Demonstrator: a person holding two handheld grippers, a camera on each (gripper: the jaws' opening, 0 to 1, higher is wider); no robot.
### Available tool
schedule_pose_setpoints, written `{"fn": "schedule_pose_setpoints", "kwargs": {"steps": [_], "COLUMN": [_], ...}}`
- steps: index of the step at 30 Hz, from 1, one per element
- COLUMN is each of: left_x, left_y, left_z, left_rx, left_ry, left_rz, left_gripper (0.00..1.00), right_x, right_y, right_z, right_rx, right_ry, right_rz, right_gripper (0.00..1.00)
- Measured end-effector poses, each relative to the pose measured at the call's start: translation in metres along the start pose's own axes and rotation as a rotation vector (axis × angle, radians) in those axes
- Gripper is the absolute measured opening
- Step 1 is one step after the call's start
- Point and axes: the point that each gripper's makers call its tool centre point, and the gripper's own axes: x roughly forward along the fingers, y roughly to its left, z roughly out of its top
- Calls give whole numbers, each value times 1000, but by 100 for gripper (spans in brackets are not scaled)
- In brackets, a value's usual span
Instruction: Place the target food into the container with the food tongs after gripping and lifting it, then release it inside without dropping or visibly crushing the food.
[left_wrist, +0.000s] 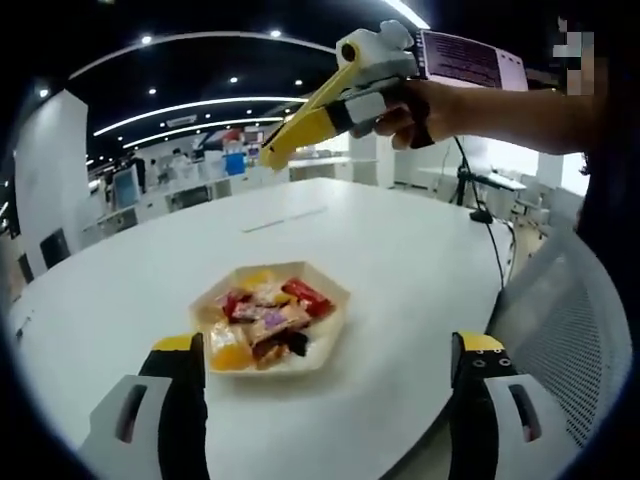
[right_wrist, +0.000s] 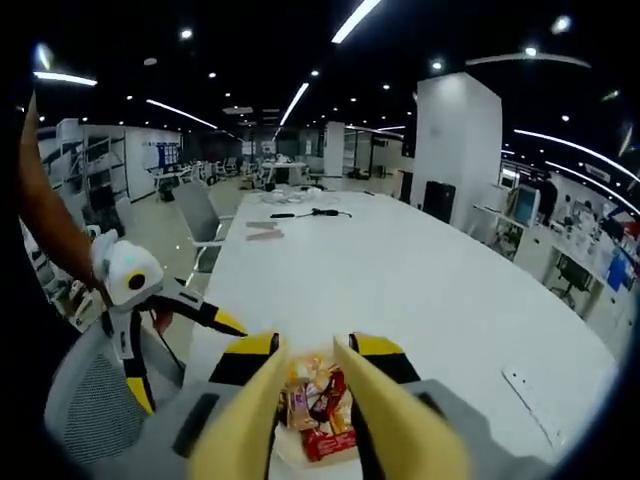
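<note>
A pale six-sided dish (left_wrist: 330, 300) on the white table (left_wrist: 400, 250) holds several wrapped sweets (left_wrist: 265, 320) in red, orange and purple. My left gripper (left_wrist: 330, 345) is open, its jaws wide apart on either side of the dish's near edge. High above the table, my right gripper (left_wrist: 352, 95) is shut on yellow food tongs (left_wrist: 300, 128) that point down to the left. In the right gripper view the right gripper (right_wrist: 315, 350) looks down along the tongs (right_wrist: 395, 420), whose arms stand apart and frame the sweets (right_wrist: 318, 405). The left gripper (right_wrist: 180, 355) is held at the left.
A grey mesh chair (left_wrist: 565, 320) (right_wrist: 85, 400) stands at the table's near edge. A black cable (left_wrist: 492, 245) runs over the table from a stand. Small items (right_wrist: 265, 232) lie at the far end. Desks and chairs stand in the office beyond.
</note>
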Motion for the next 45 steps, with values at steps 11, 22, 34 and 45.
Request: {"fn": "schedule_pose_setpoints", "kwargs": {"steps": [11,22,34,45], "left_x": [6,10,16,16], "left_y": [-15,-41,-64,-69], "left_z": [99,139,139,135], "left_rx": [98,173,202,232], "left_ry": [-115,-117,-98,-94], "left_rz": [-244,-444,-572,-583], "left_gripper": [81,44,25,19], "right_x": [-43,-68,-78,-77], "right_y": [44,73,78,82], "right_z": [14,4,0,-3], "right_rx": [-8,62,70,87], "right_ry": [-187,-290,-325,-332], "right_rz": [153,216,230,232], "right_gripper": [28,28,28,26]}}
